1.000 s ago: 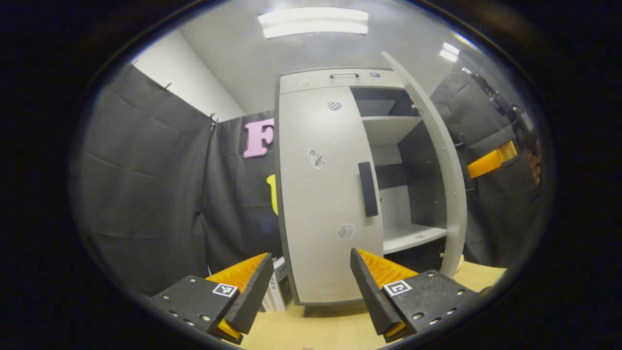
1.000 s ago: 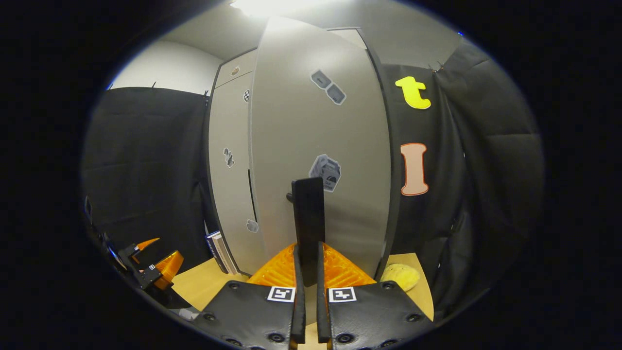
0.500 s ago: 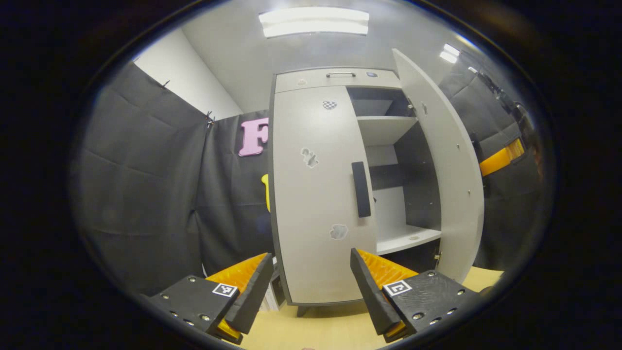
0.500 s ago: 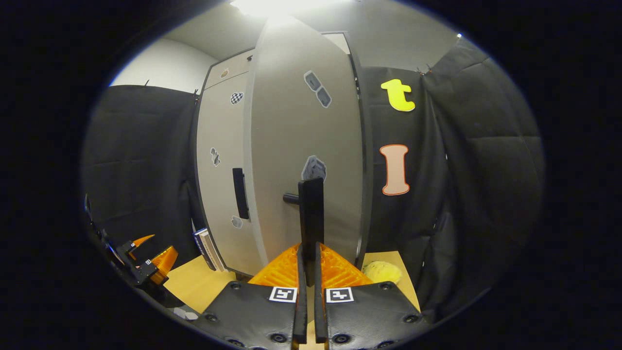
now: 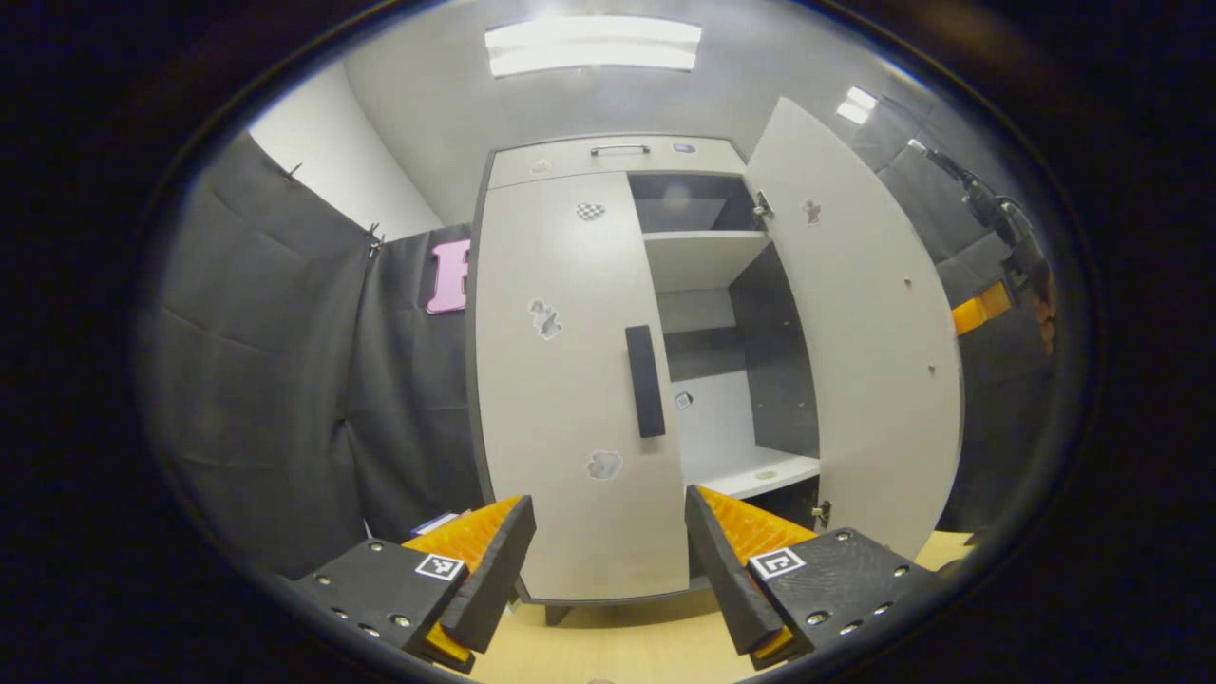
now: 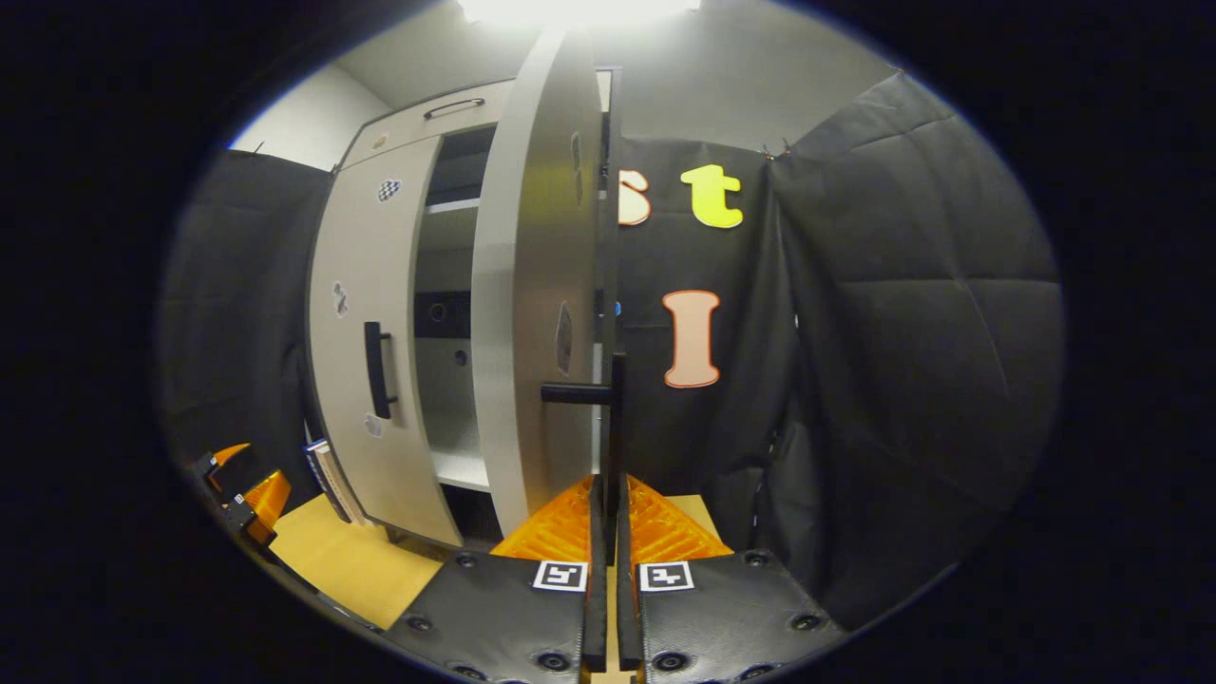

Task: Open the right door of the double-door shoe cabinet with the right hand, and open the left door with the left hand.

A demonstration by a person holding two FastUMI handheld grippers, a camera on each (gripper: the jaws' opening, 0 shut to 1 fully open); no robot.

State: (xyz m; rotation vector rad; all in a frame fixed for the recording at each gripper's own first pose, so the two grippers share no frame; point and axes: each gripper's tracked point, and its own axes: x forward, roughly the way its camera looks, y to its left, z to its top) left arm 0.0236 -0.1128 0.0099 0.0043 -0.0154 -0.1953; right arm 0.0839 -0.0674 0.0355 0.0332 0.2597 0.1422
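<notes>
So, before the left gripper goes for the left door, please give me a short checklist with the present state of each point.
1. Right door swung wide open: ok.
2. Right gripper shut on the right door handle: ok, both fingers press it.
3. Left door closed, waiting to be opened: ok.
4. Left gripper open, fingers apart: ok.
5. Left door handle between the left fingers: not ok, it is ahead of them, not reached.
6. Path to that handle free: ok, nothing in front of it.
</notes>
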